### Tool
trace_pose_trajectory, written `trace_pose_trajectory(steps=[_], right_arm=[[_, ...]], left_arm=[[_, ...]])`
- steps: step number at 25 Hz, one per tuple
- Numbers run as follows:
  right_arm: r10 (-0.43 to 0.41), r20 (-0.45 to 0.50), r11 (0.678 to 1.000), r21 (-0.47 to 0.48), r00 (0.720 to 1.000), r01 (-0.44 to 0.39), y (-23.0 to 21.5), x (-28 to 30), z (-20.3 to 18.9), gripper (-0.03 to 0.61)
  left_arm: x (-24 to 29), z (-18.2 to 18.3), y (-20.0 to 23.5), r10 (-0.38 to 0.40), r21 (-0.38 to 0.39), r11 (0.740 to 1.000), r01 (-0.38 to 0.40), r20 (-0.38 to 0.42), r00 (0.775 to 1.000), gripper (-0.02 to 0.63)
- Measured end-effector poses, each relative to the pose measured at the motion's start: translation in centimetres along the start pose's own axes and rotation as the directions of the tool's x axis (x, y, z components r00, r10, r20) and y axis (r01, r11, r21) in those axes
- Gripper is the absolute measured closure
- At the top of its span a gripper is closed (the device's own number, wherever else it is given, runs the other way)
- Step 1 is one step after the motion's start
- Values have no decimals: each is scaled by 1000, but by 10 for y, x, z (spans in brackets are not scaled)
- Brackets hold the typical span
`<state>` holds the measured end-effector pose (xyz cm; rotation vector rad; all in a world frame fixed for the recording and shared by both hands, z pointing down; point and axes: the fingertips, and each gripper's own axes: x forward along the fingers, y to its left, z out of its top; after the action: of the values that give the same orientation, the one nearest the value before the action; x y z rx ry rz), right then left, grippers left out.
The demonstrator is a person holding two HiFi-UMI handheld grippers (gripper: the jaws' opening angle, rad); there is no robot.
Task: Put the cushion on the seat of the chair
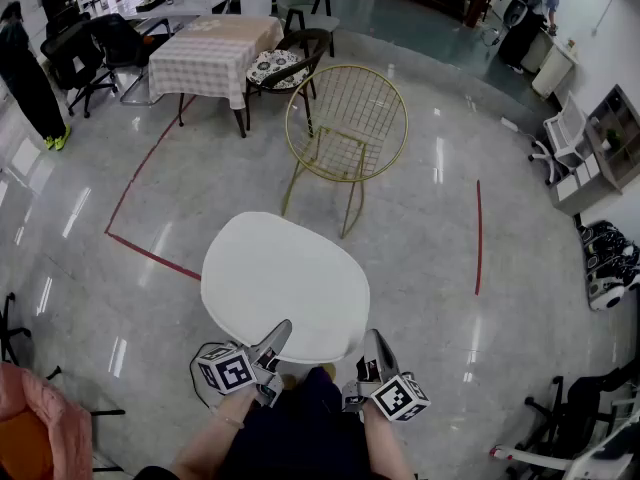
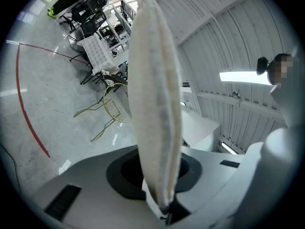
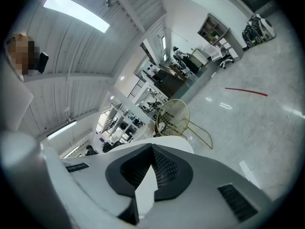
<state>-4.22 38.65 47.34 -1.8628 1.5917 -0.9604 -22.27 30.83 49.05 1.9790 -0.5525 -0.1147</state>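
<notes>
The white oval cushion (image 1: 285,278) hangs roughly flat in front of me, above the floor. My left gripper (image 1: 278,336) is shut on its near edge. In the left gripper view the cushion (image 2: 155,104) runs edge-on up out of the left gripper (image 2: 161,185). My right gripper (image 1: 374,343) pinches the near right edge. In the right gripper view the jaws of the right gripper (image 3: 151,149) are closed on a thin white wedge, with the cushion (image 3: 178,141) showing beyond them. The gold wire chair (image 1: 345,128) stands just past the cushion with a bare seat; it also shows as the chair (image 2: 114,106) and the chair (image 3: 174,116).
Behind the gold chair stand a table with a checked cloth (image 1: 215,53) and a dark chair with a patterned pad (image 1: 280,66). Red tape lines (image 1: 478,238) mark the shiny floor. An orange-pink seat (image 1: 30,428) is at the near left. A person (image 1: 530,23) stands far right.
</notes>
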Motion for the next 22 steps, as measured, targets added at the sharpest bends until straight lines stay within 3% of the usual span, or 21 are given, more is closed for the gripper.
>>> trace_pose_trajectory(steps=[9, 17, 22], right_arm=[[49, -26, 997, -58, 998, -50, 36, -53, -12, 591], [128, 7, 992, -5, 992, -128, 51, -65, -11, 589], [111, 21, 992, -62, 994, -110, 60, -58, -7, 588]], left_arm=[[-62, -47, -20, 33, -82, 996, -32, 16, 999, 534], [-63, -49, -34, -14, -79, 997, 16, 31, 999, 534], [-62, -40, -38, -21, -48, 999, 23, 22, 1000, 534]])
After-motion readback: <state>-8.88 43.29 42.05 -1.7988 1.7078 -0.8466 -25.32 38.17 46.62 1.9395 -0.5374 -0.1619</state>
